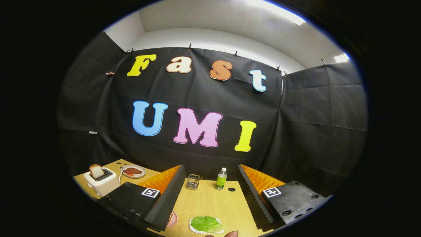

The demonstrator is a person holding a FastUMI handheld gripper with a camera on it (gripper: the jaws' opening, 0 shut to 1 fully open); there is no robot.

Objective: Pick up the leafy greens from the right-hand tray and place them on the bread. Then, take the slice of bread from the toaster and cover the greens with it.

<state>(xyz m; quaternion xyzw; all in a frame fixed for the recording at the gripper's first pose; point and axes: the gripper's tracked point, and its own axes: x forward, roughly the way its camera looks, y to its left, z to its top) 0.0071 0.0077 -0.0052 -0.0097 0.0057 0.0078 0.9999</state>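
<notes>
Between the hand-held gripper [209, 200]'s wide-apart ridged fingers, crinkled leafy greens [206, 224] lie on a seemingly oval tray [194, 228].

Leafy greens [206, 223] lie flat on a tray; bread slice [96, 171] upright in toaster [102, 182].

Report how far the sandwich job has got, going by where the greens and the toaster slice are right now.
Nothing looks done yet. The leafy greens lie on their tray between the jaws, and the slice of bread stands in the toaster. In hand: nothing; the gripper is open and empty. Left: grasp the greens, lay them on the bread, then fetch the toaster slice and cover them.
</notes>
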